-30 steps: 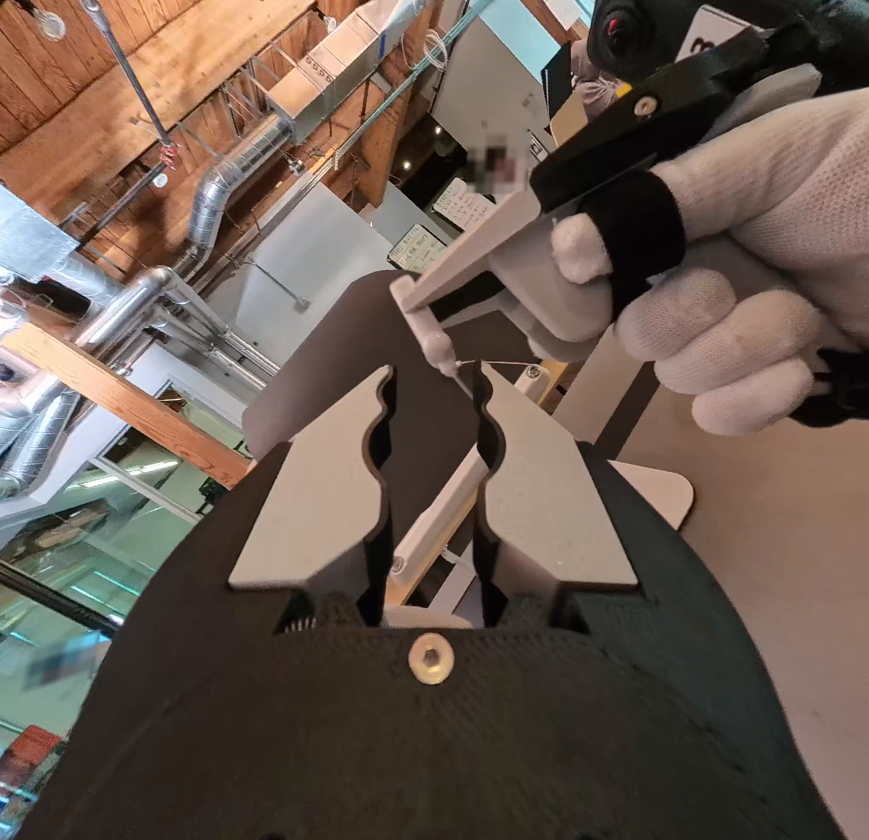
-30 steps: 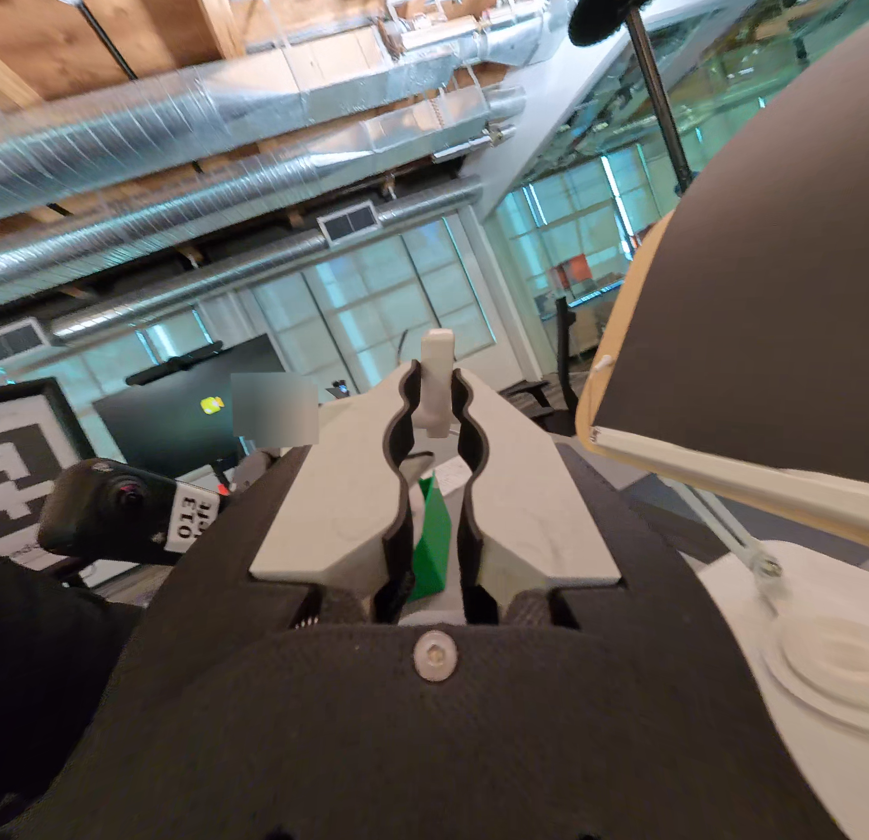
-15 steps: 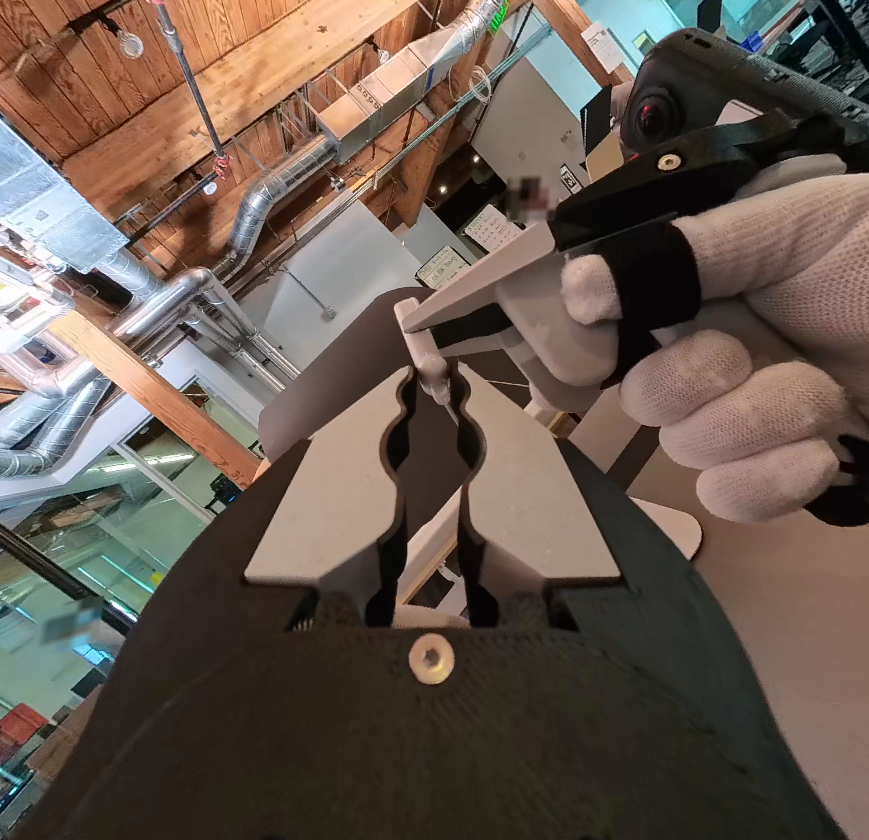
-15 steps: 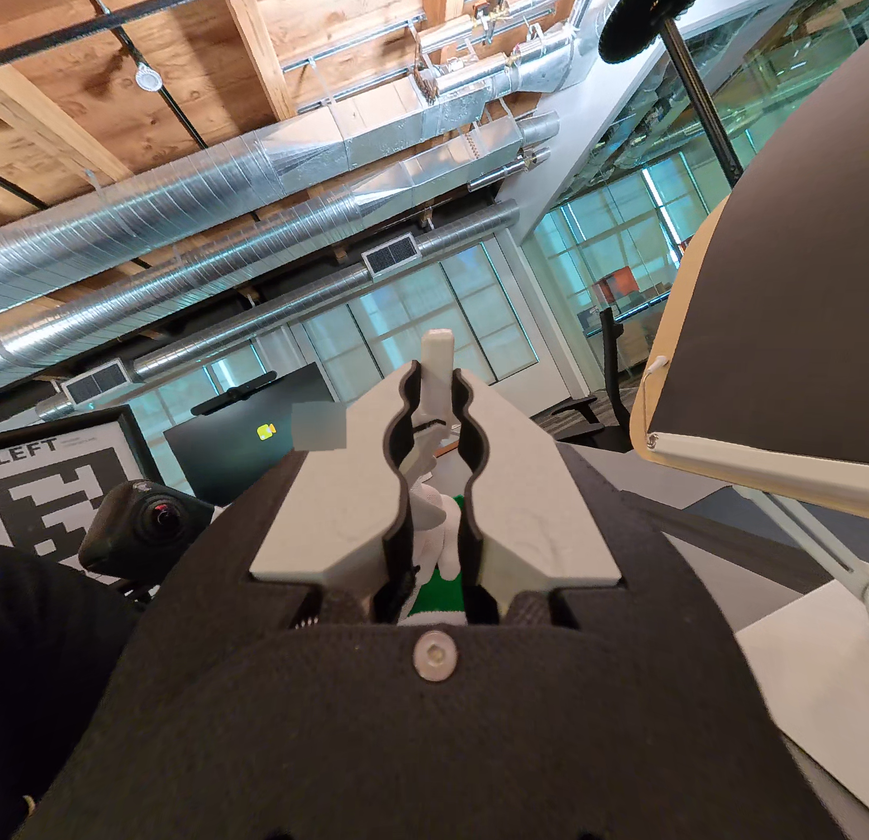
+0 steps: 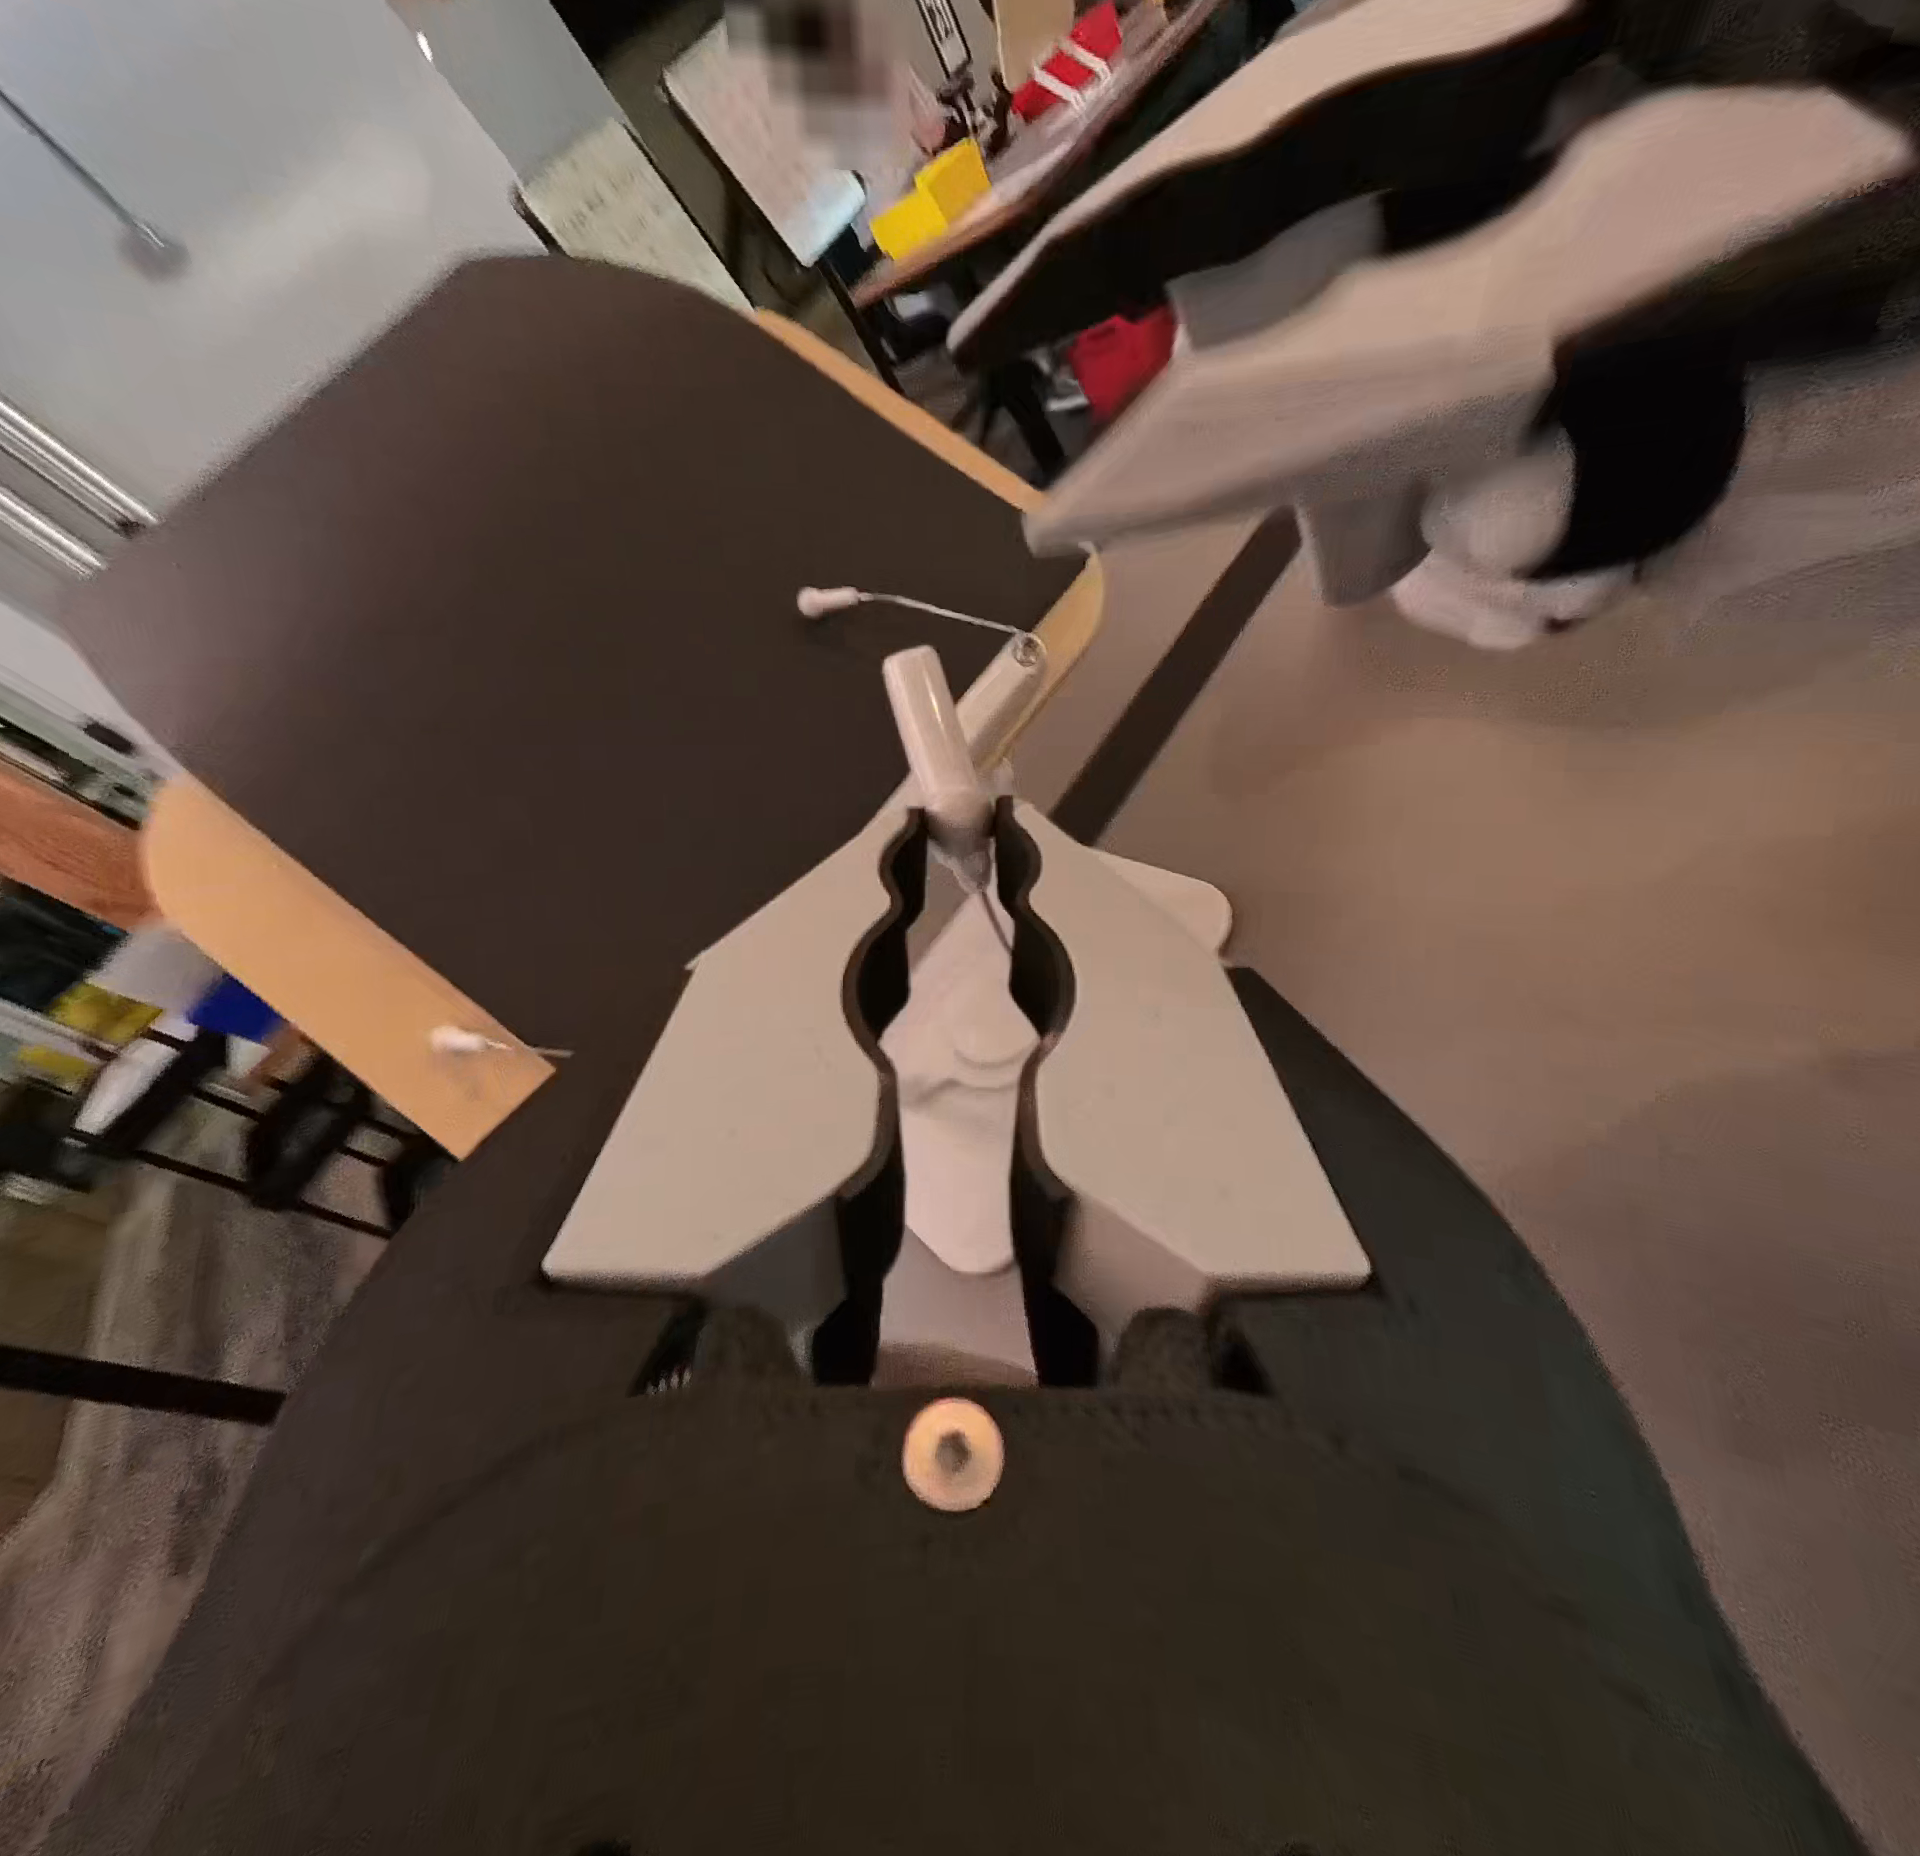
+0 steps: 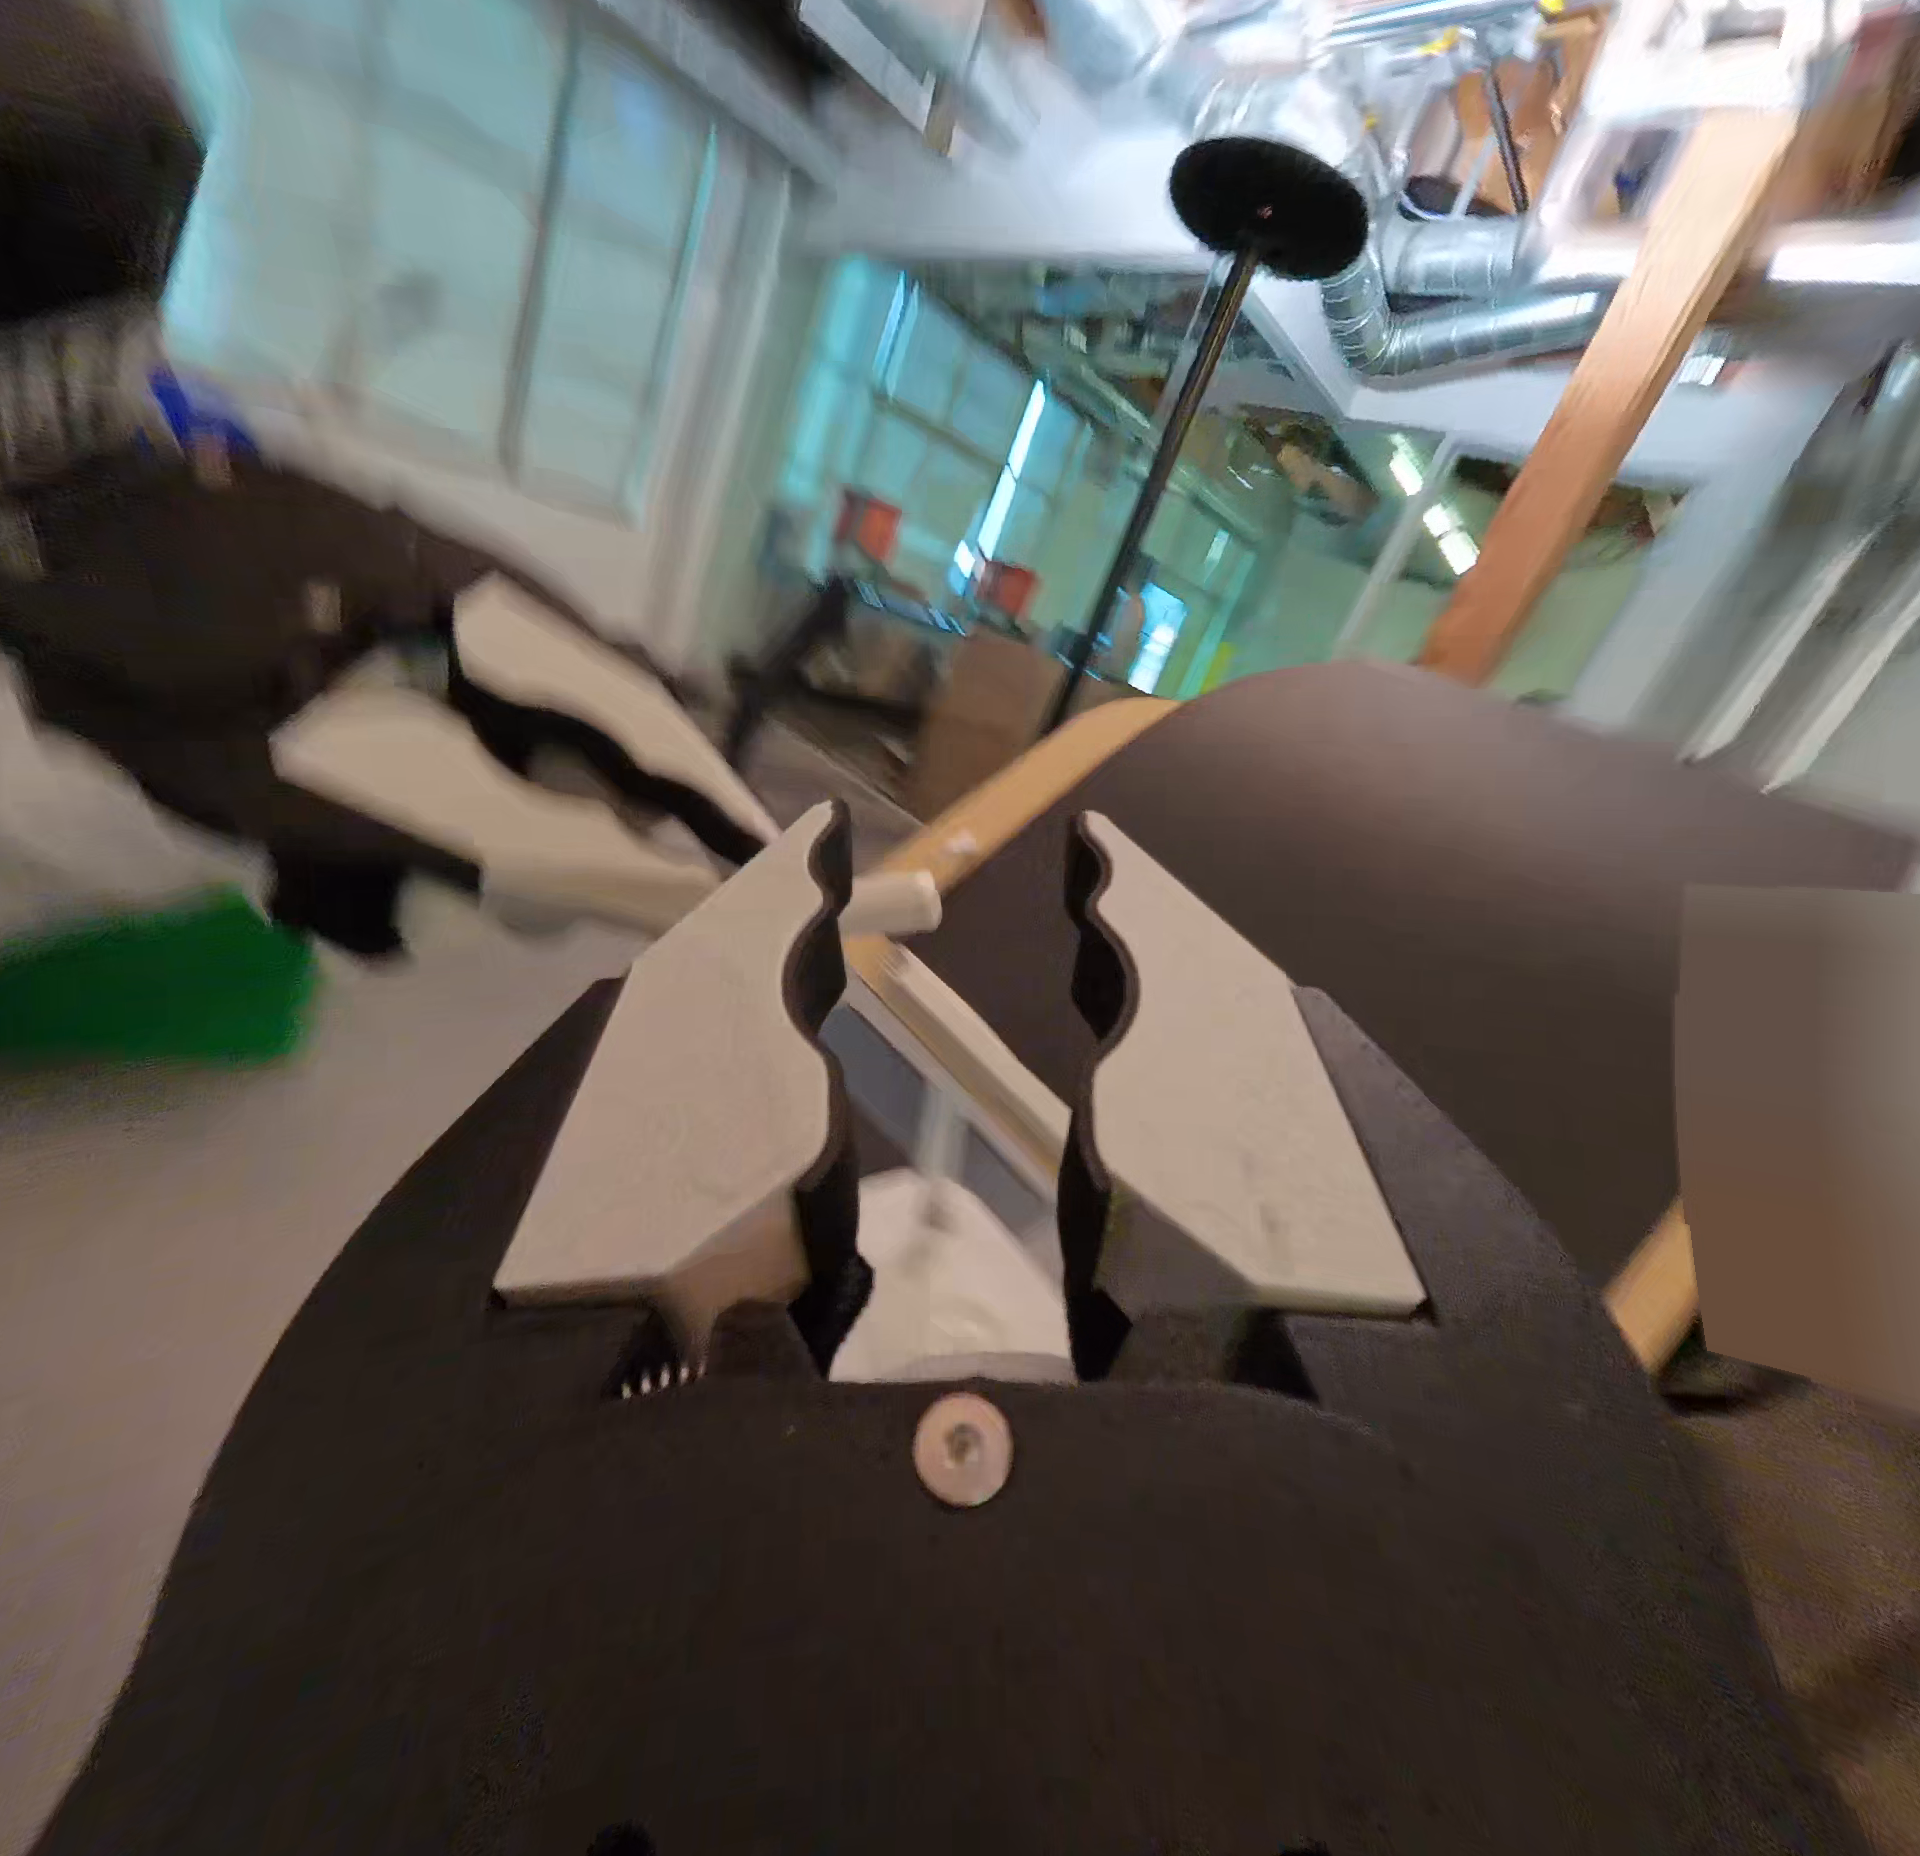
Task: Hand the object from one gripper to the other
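A pale grey tabletop [image 5: 1558, 975] runs ahead of both tools; behind lie glass walls, silver ducts [image 6: 1455, 289] and a timber beam [image 6: 1621, 383]. A dark curved panel [image 5: 499, 601] with tan edging stands just past the tips. The left tool [image 5: 961, 819] is pinching a small white object [image 5: 930, 726] at its tips. The right tool [image 6: 956, 850] is spread, holding nothing. Both views are blurred.
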`<act>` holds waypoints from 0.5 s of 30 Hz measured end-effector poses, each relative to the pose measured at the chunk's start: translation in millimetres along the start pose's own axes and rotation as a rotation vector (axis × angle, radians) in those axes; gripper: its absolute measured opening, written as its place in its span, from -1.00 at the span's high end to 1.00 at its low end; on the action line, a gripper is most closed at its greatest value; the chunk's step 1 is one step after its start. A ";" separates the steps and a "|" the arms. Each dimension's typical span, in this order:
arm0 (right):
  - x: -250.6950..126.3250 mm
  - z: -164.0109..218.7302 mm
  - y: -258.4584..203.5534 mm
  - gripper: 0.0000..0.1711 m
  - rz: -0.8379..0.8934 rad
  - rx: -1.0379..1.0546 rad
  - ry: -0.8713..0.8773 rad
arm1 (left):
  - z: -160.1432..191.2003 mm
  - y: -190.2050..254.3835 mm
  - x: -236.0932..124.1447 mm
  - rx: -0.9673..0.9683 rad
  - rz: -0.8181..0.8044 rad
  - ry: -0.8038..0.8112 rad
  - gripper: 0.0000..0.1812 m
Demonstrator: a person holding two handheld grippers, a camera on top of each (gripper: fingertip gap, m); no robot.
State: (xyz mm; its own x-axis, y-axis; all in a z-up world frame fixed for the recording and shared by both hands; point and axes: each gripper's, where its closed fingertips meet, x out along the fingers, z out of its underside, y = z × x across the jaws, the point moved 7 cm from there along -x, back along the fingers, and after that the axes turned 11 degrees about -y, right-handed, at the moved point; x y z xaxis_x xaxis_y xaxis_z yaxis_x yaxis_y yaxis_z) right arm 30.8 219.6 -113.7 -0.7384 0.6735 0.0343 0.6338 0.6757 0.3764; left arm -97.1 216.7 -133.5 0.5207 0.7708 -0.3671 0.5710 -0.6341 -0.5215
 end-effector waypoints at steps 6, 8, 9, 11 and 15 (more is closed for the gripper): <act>14.4 17.7 -39.9 0.58 0.149 -0.737 -0.254 | 15.9 -0.1 1.5 0.015 0.050 -0.205 0.88; 19.2 24.8 -46.5 0.60 0.171 -0.835 -0.281 | 16.4 2.9 1.2 0.010 0.069 -0.232 0.88; 21.8 29.4 -48.5 0.62 0.183 -0.877 -0.301 | 15.9 5.8 0.5 0.009 0.095 -0.233 0.88; 24.9 35.1 -52.5 0.62 0.206 -0.953 -0.303 | 15.3 8.9 -0.4 0.003 0.122 -0.242 0.88; 27.8 37.3 -62.2 0.66 0.220 -1.038 -0.275 | 18.6 9.8 -0.4 0.011 0.130 -0.277 0.88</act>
State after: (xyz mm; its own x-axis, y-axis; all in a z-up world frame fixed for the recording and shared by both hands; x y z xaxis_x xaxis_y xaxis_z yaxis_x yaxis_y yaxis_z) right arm -20.6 207.5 -170.8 -0.4741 0.8797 0.0372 0.1477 0.0378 0.9883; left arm -103.5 211.3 -152.7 0.3950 0.6718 -0.6266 0.5032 -0.7288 -0.4643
